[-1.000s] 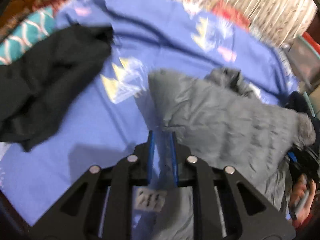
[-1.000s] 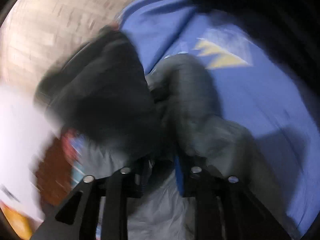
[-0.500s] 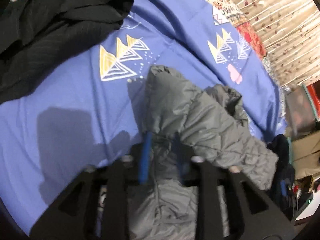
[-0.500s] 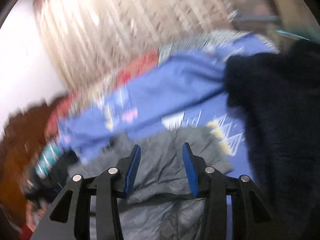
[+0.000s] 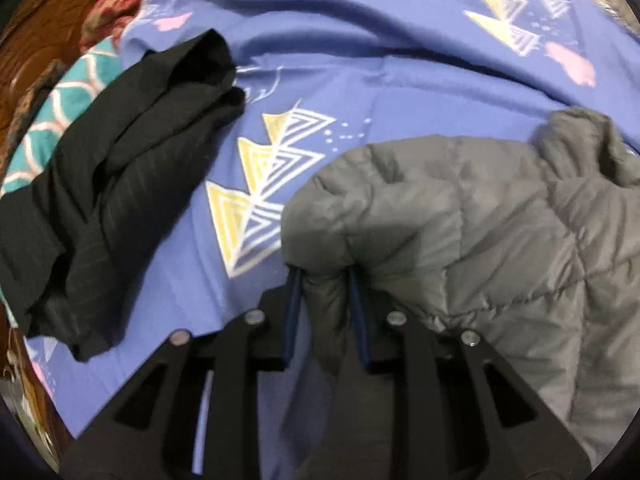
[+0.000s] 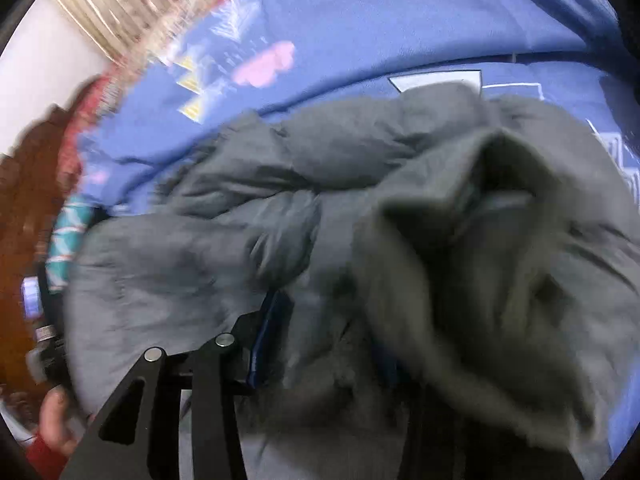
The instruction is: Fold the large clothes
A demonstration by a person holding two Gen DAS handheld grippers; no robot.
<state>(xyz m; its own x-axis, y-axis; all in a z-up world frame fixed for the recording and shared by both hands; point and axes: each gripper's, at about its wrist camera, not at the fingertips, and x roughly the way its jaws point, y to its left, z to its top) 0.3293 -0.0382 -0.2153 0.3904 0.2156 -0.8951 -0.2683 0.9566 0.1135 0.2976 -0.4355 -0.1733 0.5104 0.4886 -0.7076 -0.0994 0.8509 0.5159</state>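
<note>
Jacket (image 5: 480,220), one grey quilted one, lies bunched on the blue bedsheet (image 5: 360,60), to the right in my left wrist view and filling most of my right wrist view; its lower and right parts run off the edge of both pictures, so I cannot make out its full outline or tell sleeve from body with any certainty. My left tongs (image 5: 325,280) have a narrow fold of the jacket's edge between their two blue pads; the jaws are closing on it and the cloth fills the gap, so I read them as pinching the jacket. My right tongs (image 6: 320,328) are harder to read; one blue pad shows on the left, the other is almost wholly buried under a loose flap of grey cloth, and the whole picture is smeared; thick jacket fabric sits between the jaws, which stand fairly wide, but I cannot tell whether they press on it. One black garment (image 5: 120,184) lies crumpled on the sheet to the left, well apart from the jacket, with a patch of yellow and white triangle print between them; it partly covers a teal patterned cloth (image 5: 68,104) at the bed's edge. In the right wrist view a hand (image 6: 60,420) with a red cuff shows at the lower left corner, cut off by the frame; a pale curtain (image 6: 112,12) at the upper left is blurred.
</note>
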